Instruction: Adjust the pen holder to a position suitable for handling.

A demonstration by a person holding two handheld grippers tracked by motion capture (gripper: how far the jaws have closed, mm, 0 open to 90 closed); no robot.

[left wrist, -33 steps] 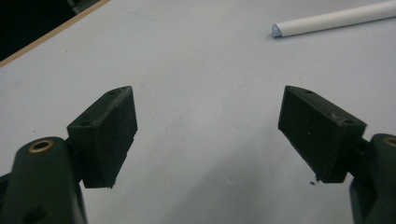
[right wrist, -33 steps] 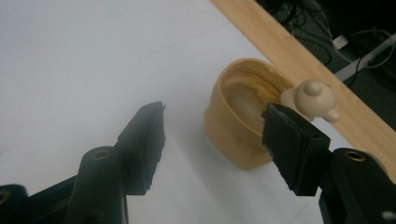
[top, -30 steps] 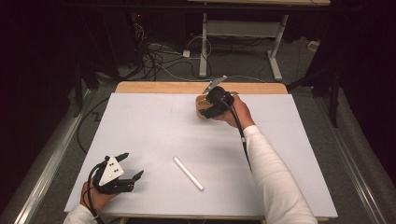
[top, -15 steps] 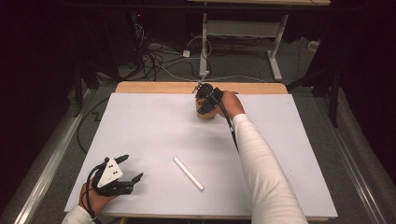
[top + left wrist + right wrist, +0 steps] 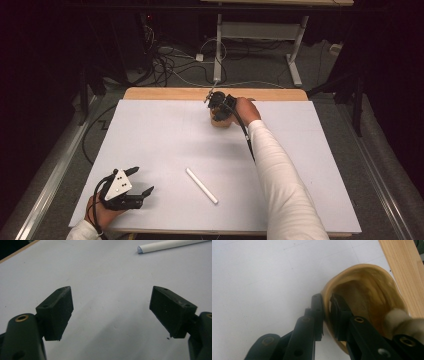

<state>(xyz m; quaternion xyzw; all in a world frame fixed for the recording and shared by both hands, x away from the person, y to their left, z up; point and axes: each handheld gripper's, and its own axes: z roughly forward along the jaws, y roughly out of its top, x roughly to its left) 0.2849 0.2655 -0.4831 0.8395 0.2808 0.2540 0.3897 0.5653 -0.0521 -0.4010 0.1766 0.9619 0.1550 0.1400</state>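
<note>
A tan, cup-like container (image 5: 221, 121) stands near the far edge of the white sheet (image 5: 165, 135). My right gripper (image 5: 218, 103) is over it, shut on its rim. In the right gripper view the gripper (image 5: 326, 300) has one jaw outside the tan wall (image 5: 367, 282) and one inside. Something pale and fuzzy (image 5: 397, 317) lies inside the container. A white tube (image 5: 201, 185) rests on the sheet at front centre. My left gripper (image 5: 144, 180) sits open at the front left with nothing between its fingers. The left gripper view shows that gripper (image 5: 112, 302) and the tube's end (image 5: 170, 245) beyond it.
A bare wooden strip (image 5: 175, 93) runs along the table's far edge just behind the container, also seen as the wooden strip (image 5: 402, 267) in the right gripper view. Cables and desk legs (image 5: 218, 45) lie on the floor beyond.
My right hand and gripper have shifted slightly left over the container, which has stayed about where it was. The left gripper and the tube have not moved.
</note>
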